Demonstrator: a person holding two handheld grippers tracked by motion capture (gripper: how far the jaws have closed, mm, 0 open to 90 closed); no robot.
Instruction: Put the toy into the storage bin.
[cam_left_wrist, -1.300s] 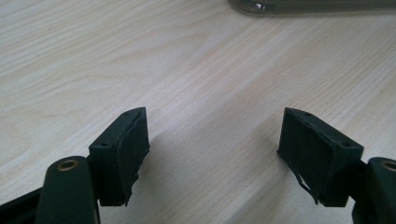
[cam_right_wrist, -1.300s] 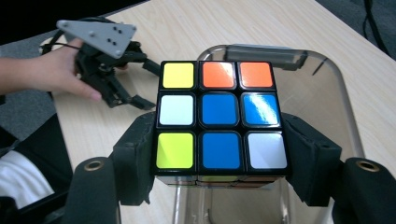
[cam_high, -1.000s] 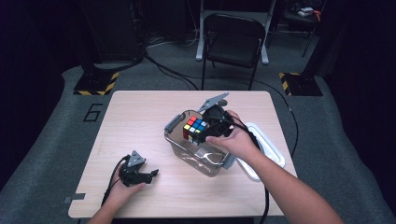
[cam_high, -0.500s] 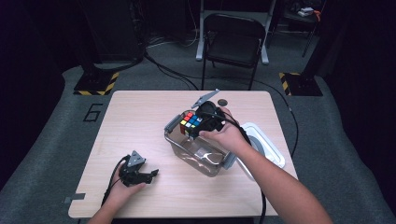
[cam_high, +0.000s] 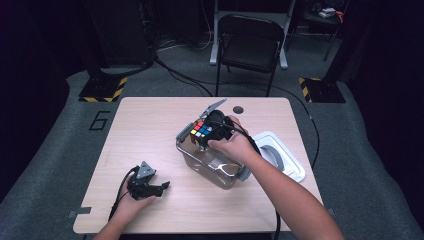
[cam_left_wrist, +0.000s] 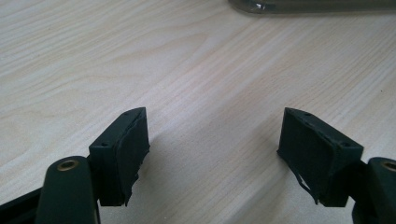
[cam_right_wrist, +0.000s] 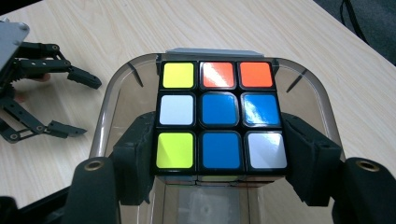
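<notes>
Now scrambled puzzle cube (cam_right_wrist: 219, 120): yellow, orange, white, blue stickers, glossy.

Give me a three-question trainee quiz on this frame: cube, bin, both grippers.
1. True or false: the right gripper holds the puzzle cube above the clear bin.
2. The left gripper is: A) inside the bin, B) on the table with nothing between its jaws, C) gripping the lid.
3. What lies on the table right of the bin?

Key: 1 true; 2 B; 3 the white lid.
</notes>
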